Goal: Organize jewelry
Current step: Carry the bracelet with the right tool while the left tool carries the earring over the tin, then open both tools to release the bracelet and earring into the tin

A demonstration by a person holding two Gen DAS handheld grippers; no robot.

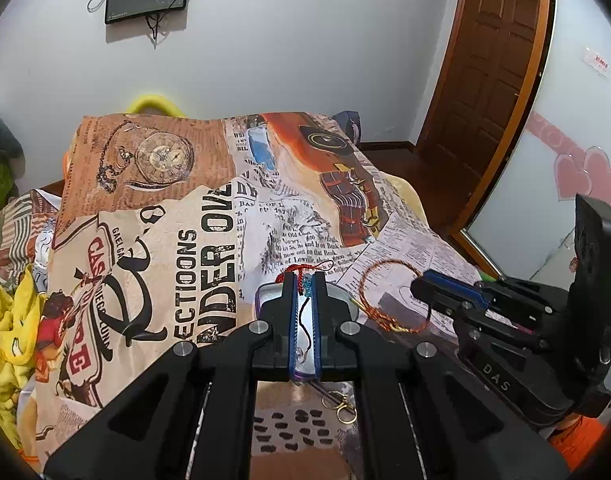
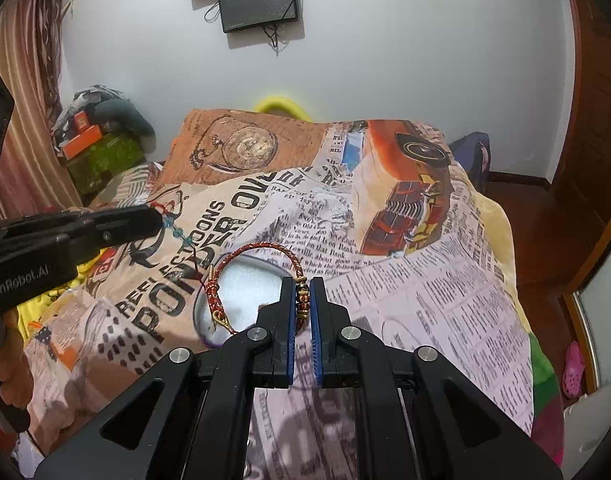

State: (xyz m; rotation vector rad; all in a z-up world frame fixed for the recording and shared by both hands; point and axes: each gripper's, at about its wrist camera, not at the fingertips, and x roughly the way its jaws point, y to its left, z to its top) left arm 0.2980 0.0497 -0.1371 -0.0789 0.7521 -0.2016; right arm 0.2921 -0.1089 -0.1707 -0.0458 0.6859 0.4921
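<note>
My left gripper (image 1: 304,280) pinches the red beaded cord (image 1: 305,276) above the tin (image 2: 241,280). My right gripper (image 2: 302,292) clamps the braided bracelet (image 2: 257,252) at its knot, its loop hanging over the tin's near rim.

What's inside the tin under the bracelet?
The tin shows a pale bare lining. The bracelet hangs over it from the right gripper, whose jaws hide the near part.
</note>
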